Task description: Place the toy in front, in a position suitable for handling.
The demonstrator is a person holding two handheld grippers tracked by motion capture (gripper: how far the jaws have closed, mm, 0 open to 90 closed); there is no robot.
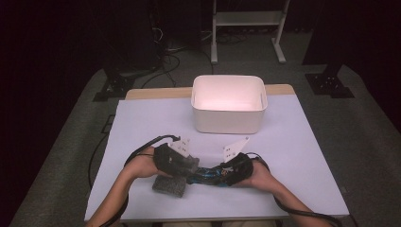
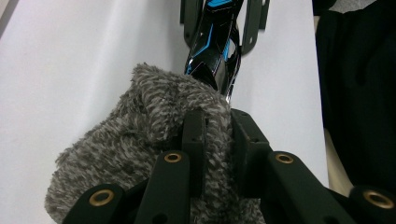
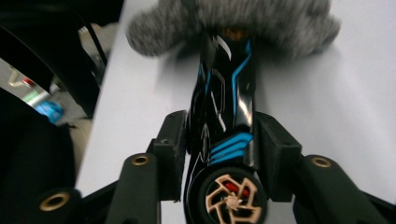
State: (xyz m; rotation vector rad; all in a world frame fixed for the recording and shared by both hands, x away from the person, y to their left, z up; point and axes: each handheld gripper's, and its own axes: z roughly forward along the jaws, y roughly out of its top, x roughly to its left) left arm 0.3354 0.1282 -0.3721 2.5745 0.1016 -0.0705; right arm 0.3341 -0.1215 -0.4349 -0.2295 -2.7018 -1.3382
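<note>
You have no lettering, label, brand, number or sign to read anywhere here. The toy car (image 3: 224,135) carries blue stripes and white lines on its black body, but those are patterns, not characters. The grey fuzzy cloth (image 2: 140,140), the white bin (image 1: 229,103) and the counter (image 1: 302,156) bear no print that you can make out.

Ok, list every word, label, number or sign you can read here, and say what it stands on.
None can be read.
Glossy black toy car with blue stripes: decorative lines only, no lettering.
Fuzzy grey knitted sock: no tag or print.
White plastic bin: plain walls.
Small coloured items beyond the table edge in the right gripper view: too blurred to read.
</note>
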